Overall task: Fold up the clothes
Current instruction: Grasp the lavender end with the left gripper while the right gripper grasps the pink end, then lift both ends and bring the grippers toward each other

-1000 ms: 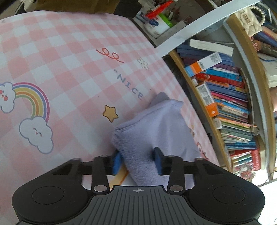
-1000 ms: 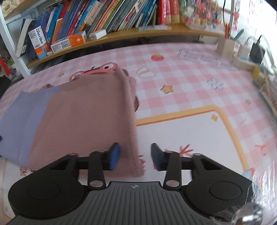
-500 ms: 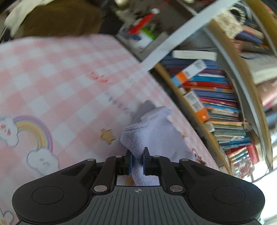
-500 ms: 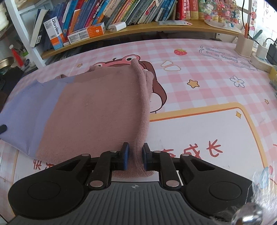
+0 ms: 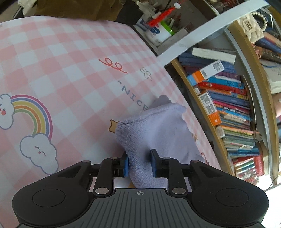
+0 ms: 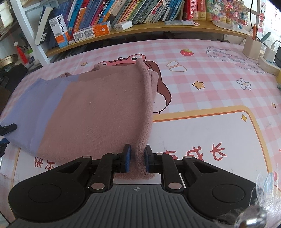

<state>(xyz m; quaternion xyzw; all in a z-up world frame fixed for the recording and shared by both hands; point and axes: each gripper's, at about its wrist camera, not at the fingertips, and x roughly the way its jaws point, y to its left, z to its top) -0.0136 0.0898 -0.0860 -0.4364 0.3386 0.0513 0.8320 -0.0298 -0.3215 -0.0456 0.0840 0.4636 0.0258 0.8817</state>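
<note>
On a pink checked worktop [image 6: 202, 57] below crowded bookshelves [image 6: 123, 15], the right gripper [image 6: 136, 160] pinches the folded garment's [image 6: 98, 112] pink edge while the left gripper's [image 5: 139, 164] jaws, opening around its lilac end, risk dropping it

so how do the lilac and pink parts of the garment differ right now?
The lilac part is the narrower band at the garment's left end; the pink part covers most of it. The left gripper, jaws opening, has bunched lilac cloth between them; the right gripper pinches the pink folded edge. Both lie on the checked table cover.
</note>
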